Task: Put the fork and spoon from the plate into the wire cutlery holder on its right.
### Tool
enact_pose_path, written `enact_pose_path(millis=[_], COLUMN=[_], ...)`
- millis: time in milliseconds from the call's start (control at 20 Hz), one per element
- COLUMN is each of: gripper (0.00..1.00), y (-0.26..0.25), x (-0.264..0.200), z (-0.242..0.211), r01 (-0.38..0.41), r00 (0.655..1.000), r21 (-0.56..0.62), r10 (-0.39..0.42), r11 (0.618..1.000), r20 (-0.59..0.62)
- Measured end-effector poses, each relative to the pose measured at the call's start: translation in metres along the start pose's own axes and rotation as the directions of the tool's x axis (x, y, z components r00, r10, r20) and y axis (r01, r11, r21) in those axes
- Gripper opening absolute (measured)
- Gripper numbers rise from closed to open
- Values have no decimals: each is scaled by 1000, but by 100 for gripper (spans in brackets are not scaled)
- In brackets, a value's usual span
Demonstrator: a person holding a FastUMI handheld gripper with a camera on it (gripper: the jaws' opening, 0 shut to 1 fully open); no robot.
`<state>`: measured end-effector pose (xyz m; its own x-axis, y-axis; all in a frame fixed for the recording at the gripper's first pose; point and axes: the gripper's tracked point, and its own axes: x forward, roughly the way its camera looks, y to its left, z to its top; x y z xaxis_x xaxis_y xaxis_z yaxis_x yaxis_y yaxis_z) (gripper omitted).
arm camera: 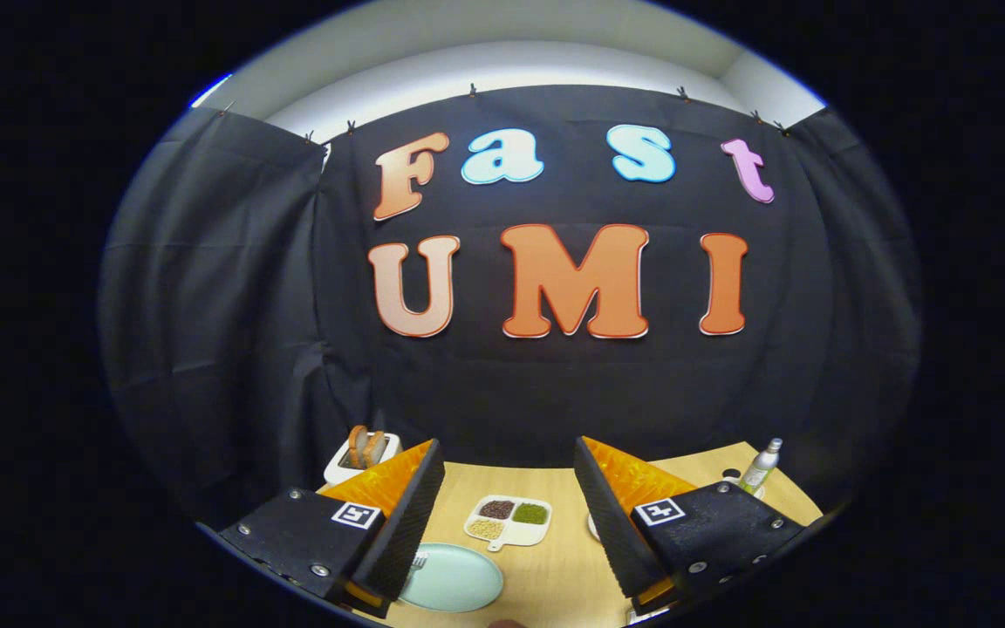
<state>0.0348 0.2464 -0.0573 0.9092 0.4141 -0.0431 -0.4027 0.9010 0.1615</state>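
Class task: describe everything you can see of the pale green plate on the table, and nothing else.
The plate is round, pale green and smooth, with a slightly raised rim; it looks like ceramic or plastic. It lies flat on the wooden table, between the open gripper fingers, nearer the left finger, which hides its left edge. Fork tines show at that edge, on the plate. A divided white dish sits just beyond it, apart.
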Motion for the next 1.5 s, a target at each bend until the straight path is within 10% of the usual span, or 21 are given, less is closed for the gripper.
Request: enact_pose_path(millis=[550, 1500], gripper=[90, 89], y=[90, 133], x=[35, 20], z=[-99, -312], r01=[-128, -157], r00=[926, 351], r21=[1, 72], r10=[120, 124], r11=[992, 985], r20=[-358, -928])
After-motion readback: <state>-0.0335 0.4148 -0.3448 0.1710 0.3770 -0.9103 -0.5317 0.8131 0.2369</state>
